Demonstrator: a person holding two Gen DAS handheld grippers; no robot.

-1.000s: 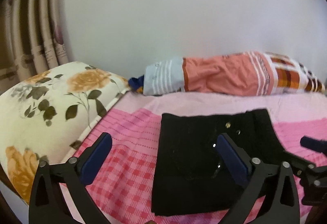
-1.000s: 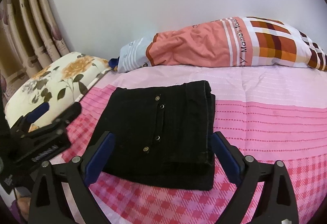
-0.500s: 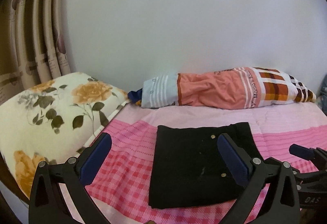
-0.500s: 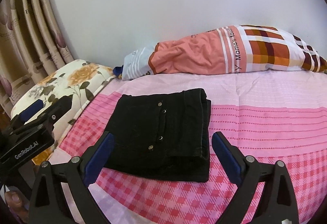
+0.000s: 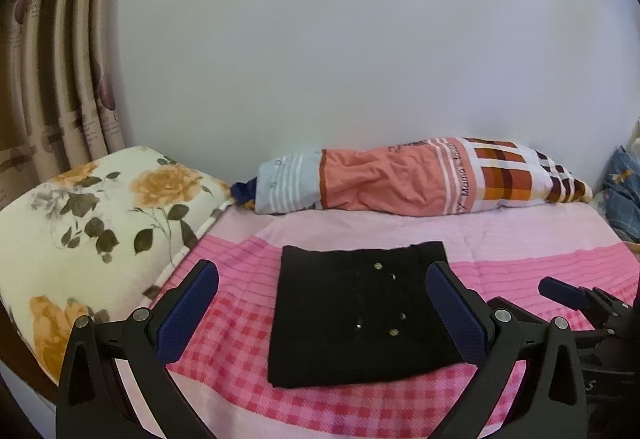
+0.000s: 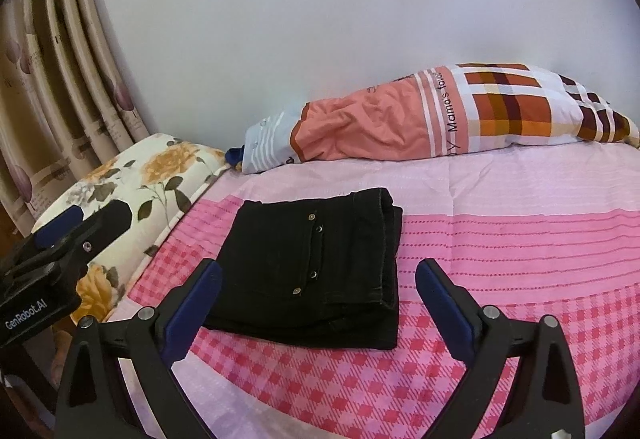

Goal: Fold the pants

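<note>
The left gripper (image 5: 322,303), black-framed with blue padded fingers, hangs above the near side of the bed with its jaws spread wide and nothing between them; the right gripper (image 6: 318,299), of the same build, hovers alongside it, likewise spread and empty. Ahead of both lies the pair of black denim pants (image 6: 316,271), folded into a compact, roughly square bundle with a row of small metal studs facing up, resting flat on the pink checked and striped bedsheet (image 6: 520,259). The stacked layers show at its right-hand edge in the right wrist view, lying fairly even. By the look of it the folding is finished or nearly so, and the step in hand seems to be drawing clear; doing that well means lifting both tools up and back without brushing the top layer, since a snagged edge would slide the stack open. If any tidying is wanted, a light press along the thick right edge would serve best. To the left the cream pillow printed with orange roses (image 5: 100,231) sits near the bundle, leaving little room there; the salmon and plaid bolster pillow (image 5: 420,179) lies well behind against the wall. To the right the sheet lies open and bare, giving ample room.
</note>
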